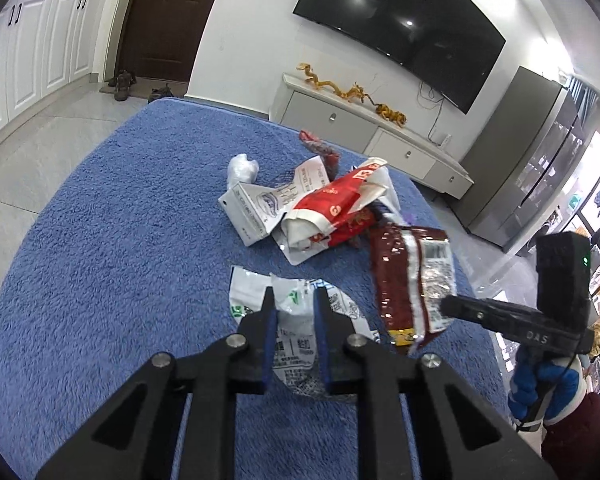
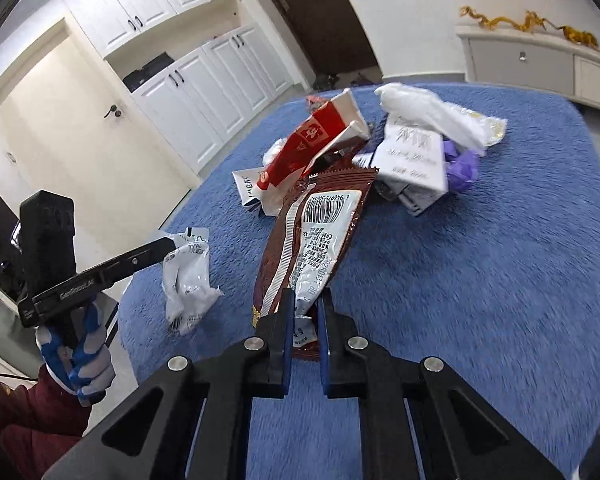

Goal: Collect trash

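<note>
A pile of trash lies on a blue fuzzy cover (image 1: pixel 112 240). My left gripper (image 1: pixel 294 300) is shut on a crumpled white plastic wrapper (image 1: pixel 296 344), lifted a little off the cover; the same white plastic wrapper (image 2: pixel 188 280) hangs from the left gripper (image 2: pixel 168 246) in the right wrist view. My right gripper (image 2: pixel 306 300) is shut on the near end of a dark red snack bag (image 2: pixel 316 232) with a white barcode label. In the left wrist view that dark red snack bag (image 1: pixel 414 276) hangs from the right gripper (image 1: pixel 444 304).
Further back lie a red and white carton (image 1: pixel 332 208), a white box (image 1: pixel 252 208), a white plastic bag (image 2: pixel 428 112) and a purple scrap (image 2: pixel 462 168). A gloved hand (image 2: pixel 80 356) holds the left tool. A TV cabinet (image 1: pixel 380 132) stands beyond.
</note>
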`<move>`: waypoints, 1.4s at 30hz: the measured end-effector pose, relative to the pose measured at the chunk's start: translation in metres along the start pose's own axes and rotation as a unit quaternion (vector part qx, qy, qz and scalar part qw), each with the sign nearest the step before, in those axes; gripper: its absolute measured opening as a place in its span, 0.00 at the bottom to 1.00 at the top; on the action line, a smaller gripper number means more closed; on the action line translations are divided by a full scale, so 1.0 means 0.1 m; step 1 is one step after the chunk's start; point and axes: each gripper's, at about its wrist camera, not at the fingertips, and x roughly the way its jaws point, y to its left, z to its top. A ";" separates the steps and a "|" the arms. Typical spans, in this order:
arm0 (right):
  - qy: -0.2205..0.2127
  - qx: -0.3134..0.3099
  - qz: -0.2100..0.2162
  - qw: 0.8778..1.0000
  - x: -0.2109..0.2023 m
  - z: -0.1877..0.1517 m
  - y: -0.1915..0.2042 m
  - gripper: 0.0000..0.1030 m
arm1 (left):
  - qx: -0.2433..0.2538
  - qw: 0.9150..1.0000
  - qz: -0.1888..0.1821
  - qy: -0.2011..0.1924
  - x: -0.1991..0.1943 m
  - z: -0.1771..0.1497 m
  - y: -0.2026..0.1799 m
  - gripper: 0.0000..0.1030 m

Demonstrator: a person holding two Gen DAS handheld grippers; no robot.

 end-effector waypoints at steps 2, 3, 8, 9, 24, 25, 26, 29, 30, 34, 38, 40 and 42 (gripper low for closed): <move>-0.014 0.006 -0.006 1.000 -0.15 -0.10 0.00 0.10 | 0.005 1.000 0.000 -0.003 -0.05 -0.02 -0.03 0.15; -0.019 0.007 -0.013 1.000 -0.22 -0.13 0.01 0.10 | 0.008 1.000 -0.001 -0.004 -0.06 -0.03 -0.05 0.15; -0.047 0.023 -0.031 0.998 -0.51 -0.29 0.01 0.10 | 0.016 1.000 -0.003 -0.001 -0.09 -0.05 -0.15 0.15; -0.052 0.026 -0.034 0.998 -0.58 -0.33 -0.02 0.10 | 0.019 1.000 -0.003 0.000 -0.08 -0.05 -0.18 0.15; -0.091 0.054 -0.055 0.993 -0.95 -0.62 -0.18 0.10 | 0.036 0.999 -0.002 0.003 -0.02 -0.02 -0.44 0.15; -0.092 0.054 -0.056 0.993 -0.96 -0.62 -0.19 0.10 | 0.036 0.999 -0.002 0.003 -0.02 -0.02 -0.45 0.15; -0.093 0.054 -0.057 0.993 -0.97 -0.63 -0.19 0.10 | 0.037 0.999 -0.003 0.003 -0.02 -0.03 -0.46 0.15; -0.096 0.052 -0.061 0.992 -1.00 -0.65 -0.17 0.10 | 0.038 0.999 -0.005 0.003 -0.01 -0.02 -0.48 0.15; -0.098 0.052 -0.062 0.992 -1.01 -0.66 -0.17 0.10 | 0.039 0.999 -0.005 0.004 0.00 -0.02 -0.49 0.15; -0.102 0.053 -0.066 0.991 -1.06 -0.68 -0.16 0.10 | 0.041 0.999 -0.007 0.004 0.02 -0.03 -0.51 0.15; -0.104 0.053 -0.069 0.991 -1.07 -0.71 -0.16 0.10 | 0.044 0.999 -0.009 0.006 0.04 -0.04 -0.54 0.14; -0.104 0.054 -0.070 0.991 -1.07 -0.73 -0.15 0.10 | 0.044 0.999 -0.009 0.007 0.05 -0.05 -0.55 0.14; -0.105 0.054 -0.071 0.991 -1.08 -0.73 -0.15 0.10 | 0.045 0.999 -0.009 0.008 0.05 -0.05 -0.56 0.14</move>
